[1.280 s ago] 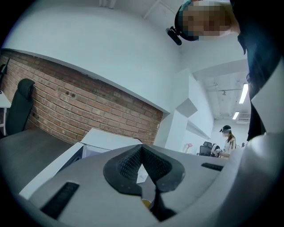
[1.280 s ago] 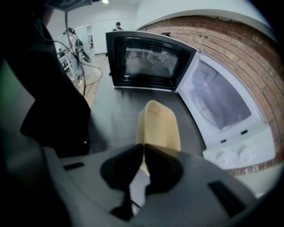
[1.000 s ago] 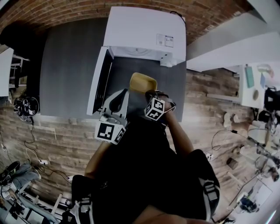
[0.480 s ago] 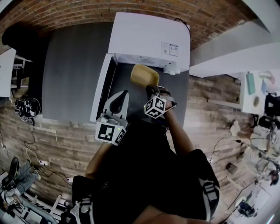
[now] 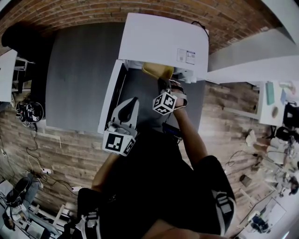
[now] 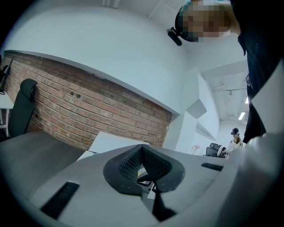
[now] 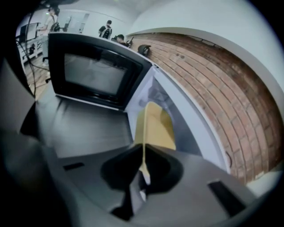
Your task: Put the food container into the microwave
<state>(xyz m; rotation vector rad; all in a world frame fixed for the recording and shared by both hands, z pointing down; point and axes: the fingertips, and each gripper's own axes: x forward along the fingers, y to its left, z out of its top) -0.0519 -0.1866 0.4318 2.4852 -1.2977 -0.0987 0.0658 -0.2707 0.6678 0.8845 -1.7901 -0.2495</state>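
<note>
Background, head view: we see a brick wall (image 5: 70,11) and a grey table (image 5: 74,79) bearing the white microwave (image 5: 163,39).
Container, head view: the yellow food container (image 5: 158,71) is at the cavity mouth, ahead of the right gripper (image 5: 163,86).
Left gripper view: the left gripper (image 6: 141,153) has its jaws together, empty.
Right gripper view: the jaws pinch the container's rim, beside the open door (image 7: 95,73).

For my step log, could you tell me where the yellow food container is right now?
In the head view, the yellow food container is top centre, held by the right gripper at the mouth of the open microwave.
</note>
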